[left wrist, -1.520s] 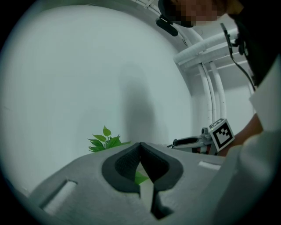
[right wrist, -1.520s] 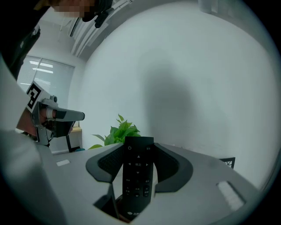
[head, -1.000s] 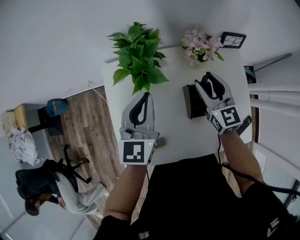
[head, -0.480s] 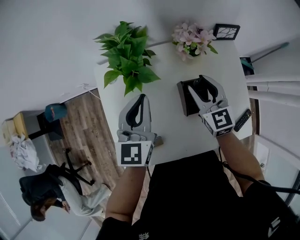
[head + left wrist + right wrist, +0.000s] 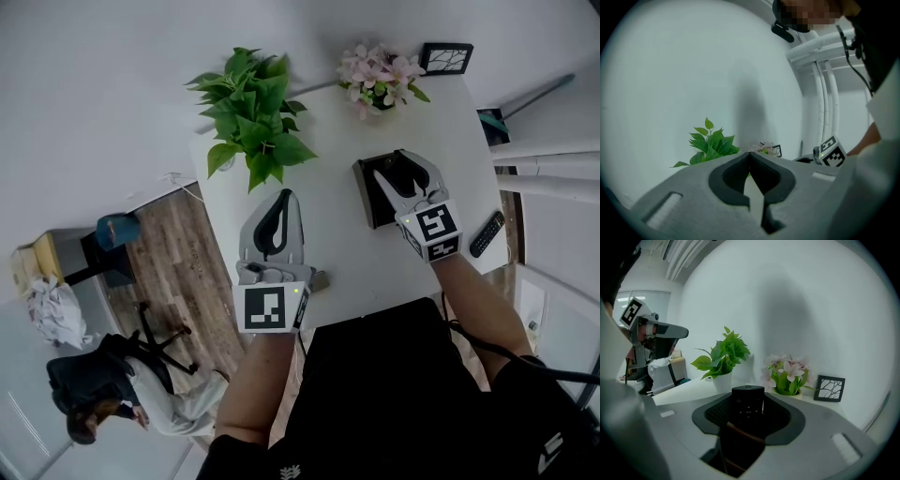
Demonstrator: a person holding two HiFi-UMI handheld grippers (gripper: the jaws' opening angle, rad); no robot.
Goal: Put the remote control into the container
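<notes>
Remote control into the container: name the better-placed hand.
Right. The right gripper holds the remote control above the black container; the left gripper is shut, empty, and off to the side.

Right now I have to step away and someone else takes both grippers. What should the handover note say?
Left gripper: shut, empty, over the table.
Right gripper: shut on the remote control, held upright over the black container.
Done: remote control picked up and brought to the container.
To do: lower it in, open the jaws, withdraw.
A second remote lies untouched at the table's right edge.
</notes>
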